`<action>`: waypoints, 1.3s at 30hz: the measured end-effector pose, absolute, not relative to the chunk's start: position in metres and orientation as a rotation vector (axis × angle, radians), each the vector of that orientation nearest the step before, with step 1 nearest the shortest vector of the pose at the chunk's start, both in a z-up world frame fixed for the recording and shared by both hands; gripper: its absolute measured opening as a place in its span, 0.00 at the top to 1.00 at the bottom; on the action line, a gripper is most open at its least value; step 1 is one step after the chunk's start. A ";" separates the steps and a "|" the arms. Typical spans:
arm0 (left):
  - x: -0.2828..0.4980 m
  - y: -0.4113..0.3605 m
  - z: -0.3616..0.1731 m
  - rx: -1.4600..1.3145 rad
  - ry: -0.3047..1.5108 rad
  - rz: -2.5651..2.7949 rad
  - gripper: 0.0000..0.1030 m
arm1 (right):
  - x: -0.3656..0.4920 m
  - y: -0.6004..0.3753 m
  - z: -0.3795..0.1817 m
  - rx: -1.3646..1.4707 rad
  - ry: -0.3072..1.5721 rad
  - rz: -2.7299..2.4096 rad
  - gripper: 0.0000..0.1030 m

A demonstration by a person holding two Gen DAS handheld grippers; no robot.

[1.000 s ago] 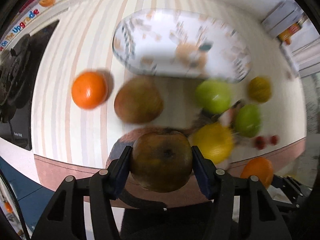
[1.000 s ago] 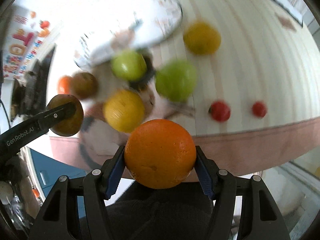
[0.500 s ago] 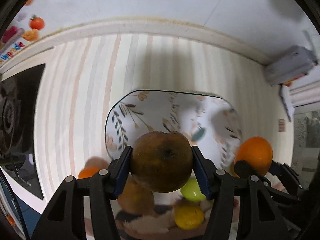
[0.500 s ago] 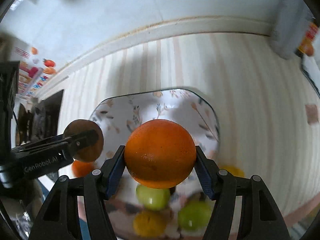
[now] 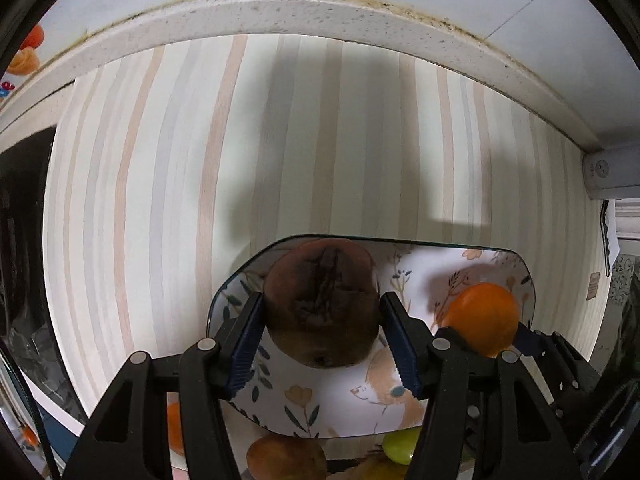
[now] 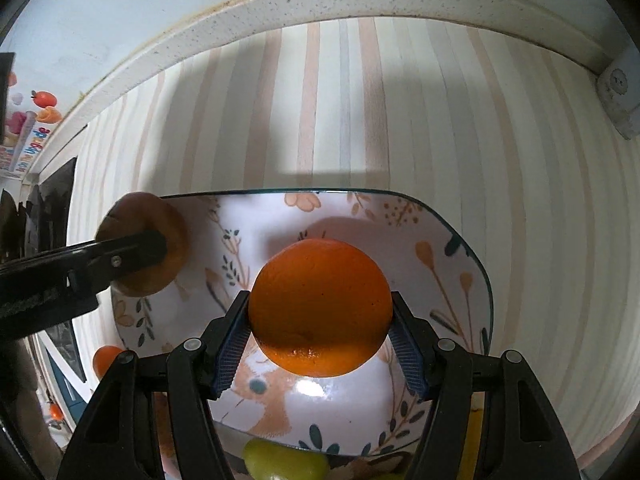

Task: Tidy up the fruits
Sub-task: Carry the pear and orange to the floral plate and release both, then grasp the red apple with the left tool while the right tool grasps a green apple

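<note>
Two fruits hang over the patterned tray (image 6: 460, 240) at once, each pinched between a pair of blue ribbed pads. The left gripper (image 5: 320, 332) is closed partway on a brown fruit (image 5: 322, 304), round, dull and rough-skinned with a dark wrinkled crease down its face; the right gripper (image 6: 320, 336) is spread a little wider around an orange (image 6: 320, 306), smooth, glossy and finely dimpled. Both point almost straight down, so the tray lies directly beyond the fingertips, and the coming move, as I judge it, turns on that vertical gap: lower, then let go. The tray is a glazed oblong with rounded corners, its long axis running from nine to three o'clock in the right wrist view, painted with flowers, leaves and a fox. In that view the brown fruit sits near the tray's rim at nine o'clock from the orange, which hangs over the middle. Whether either fruit already touches the glaze I cannot say, since the fruit hides its own underside. Round fruit on a slick surface may roll once released. More fruit waits at six o'clock past the tray's near edge: a green fruit (image 6: 286, 462) and another orange (image 6: 106, 360) on the striped tablecloth (image 5: 160, 200).
</note>
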State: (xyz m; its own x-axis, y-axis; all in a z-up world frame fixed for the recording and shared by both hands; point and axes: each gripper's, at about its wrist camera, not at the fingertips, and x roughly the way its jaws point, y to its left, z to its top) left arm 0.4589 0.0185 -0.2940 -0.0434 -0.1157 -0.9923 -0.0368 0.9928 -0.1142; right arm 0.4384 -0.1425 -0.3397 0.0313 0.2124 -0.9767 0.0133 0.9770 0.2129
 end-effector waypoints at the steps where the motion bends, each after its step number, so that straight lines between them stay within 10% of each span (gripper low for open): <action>1: 0.458 0.018 -0.294 -0.112 1.617 -0.066 0.46 | 0.439 -0.141 -0.340 0.179 1.537 0.156 0.33; 9: 0.450 0.010 -0.300 -0.096 1.640 -0.064 0.44 | 0.442 -0.143 -0.332 0.181 1.547 0.156 0.10; 14: 0.445 0.013 -0.295 -0.106 1.616 -0.056 0.22 | 0.433 -0.155 -0.328 0.187 1.554 0.124 0.10; 39: 0.316 0.030 -0.179 -0.049 1.342 0.034 0.21 | 0.293 -0.175 -0.194 0.099 1.362 0.074 0.09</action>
State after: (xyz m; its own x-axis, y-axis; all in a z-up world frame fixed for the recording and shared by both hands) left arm 0.3156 0.0305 -0.1792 0.2263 -0.0033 -0.9741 -0.0528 0.9985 -0.0156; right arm 0.2932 -0.1745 -0.1939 0.2063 0.1101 -0.9723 0.0045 0.9935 0.1134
